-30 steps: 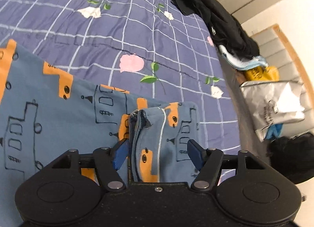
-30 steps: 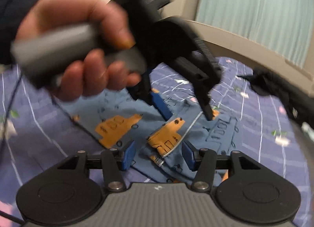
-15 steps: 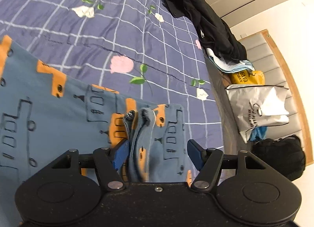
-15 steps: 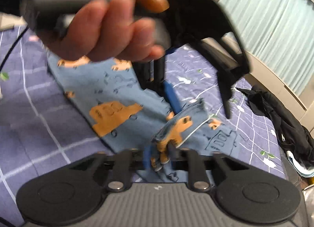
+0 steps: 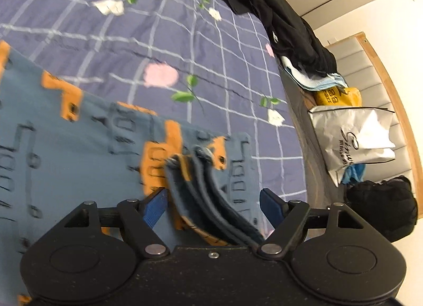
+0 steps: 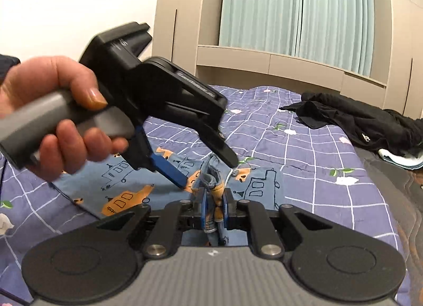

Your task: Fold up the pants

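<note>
Blue pants (image 5: pixel 66 142) printed with orange and black-outline shapes lie flat on the purple checked bedspread (image 5: pixel 158 28). In the left wrist view my left gripper (image 5: pixel 214 200) is open, its blue pads apart on either side of a raised bunch of the pants' edge (image 5: pixel 195 174). In the right wrist view my right gripper (image 6: pixel 213 208) is shut on that bunched edge of the pants (image 6: pixel 214 181). The left gripper (image 6: pixel 206 171), held in a hand, hangs open just above and behind it.
A black garment (image 5: pixel 277 20) (image 6: pixel 357 118) lies at the far side of the bed. Beside the bed stand a silver bag (image 5: pixel 354 137), a yellow pack (image 5: pixel 335 94) and a black bag (image 5: pixel 383 205). A cabinet and curtains (image 6: pixel 290 10) stand behind.
My right gripper closed on the bunched pants edge and has lifted it. My left gripper stays open around the same bunch, and the fabric has risen between its pads.
</note>
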`<state>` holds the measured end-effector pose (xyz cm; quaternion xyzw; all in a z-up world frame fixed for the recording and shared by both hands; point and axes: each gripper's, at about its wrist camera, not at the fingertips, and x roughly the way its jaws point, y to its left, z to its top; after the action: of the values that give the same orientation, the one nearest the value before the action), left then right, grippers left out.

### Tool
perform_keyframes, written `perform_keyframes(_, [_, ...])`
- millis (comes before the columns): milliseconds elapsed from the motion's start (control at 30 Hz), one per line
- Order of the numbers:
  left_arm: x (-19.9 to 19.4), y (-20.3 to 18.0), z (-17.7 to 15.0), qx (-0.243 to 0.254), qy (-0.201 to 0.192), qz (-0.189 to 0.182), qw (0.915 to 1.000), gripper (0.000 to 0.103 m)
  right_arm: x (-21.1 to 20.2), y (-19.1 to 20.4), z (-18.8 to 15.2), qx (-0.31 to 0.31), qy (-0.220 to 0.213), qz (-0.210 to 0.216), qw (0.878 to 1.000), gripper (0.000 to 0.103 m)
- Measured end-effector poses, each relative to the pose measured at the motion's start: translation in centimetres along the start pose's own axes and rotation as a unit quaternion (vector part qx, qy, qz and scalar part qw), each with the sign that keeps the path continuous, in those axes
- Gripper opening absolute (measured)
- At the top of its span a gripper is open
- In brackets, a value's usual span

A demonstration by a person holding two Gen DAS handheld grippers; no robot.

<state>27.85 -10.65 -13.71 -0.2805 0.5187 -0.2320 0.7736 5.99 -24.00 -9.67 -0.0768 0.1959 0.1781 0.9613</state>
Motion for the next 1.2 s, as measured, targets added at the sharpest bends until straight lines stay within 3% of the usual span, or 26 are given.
perform_keyframes(167, [1.2,-0.5,-0.3,-0.01,0.001,-0.007,0.9999,0.075,-0.4,-0.4,-0.1,-0.001,0.002,-0.001,1.0,0.013])
perform_keyframes(333, [1.5,-0.9,-0.2,0.015,0.001,0.015,0.9998,0.046,0.3,0.1,-0.4,-0.011,0.016,0.01,1.0,0.013])
perform_keyframes(400, [1.4,-0.7,0.0,0.022,0.001,0.024,0.9995,0.029,0.6,0.5,-0.4,-0.015,0.019,0.014,1.0,0.013])
perform_keyframes(500, [0.9,0.0,0.2,0.015,-0.007,0.018,0.9997,0.016,0.8,1.0,-0.2,-0.02,0.022,0.021,0.999,0.013])
perform_keyframes(833, [-3.1,2.0,1.5,0.006,-0.046,0.003,0.9989,0.015,2.3,3.5,2.0,-0.038,0.018,0.044,0.998,0.013])
perform_keyframes(1200, [-9.7,8.5,1.4,-0.028,-0.084,0.041,0.9952,0.015,5.7,10.3,3.5,-0.065,0.021,0.117,0.991,0.013])
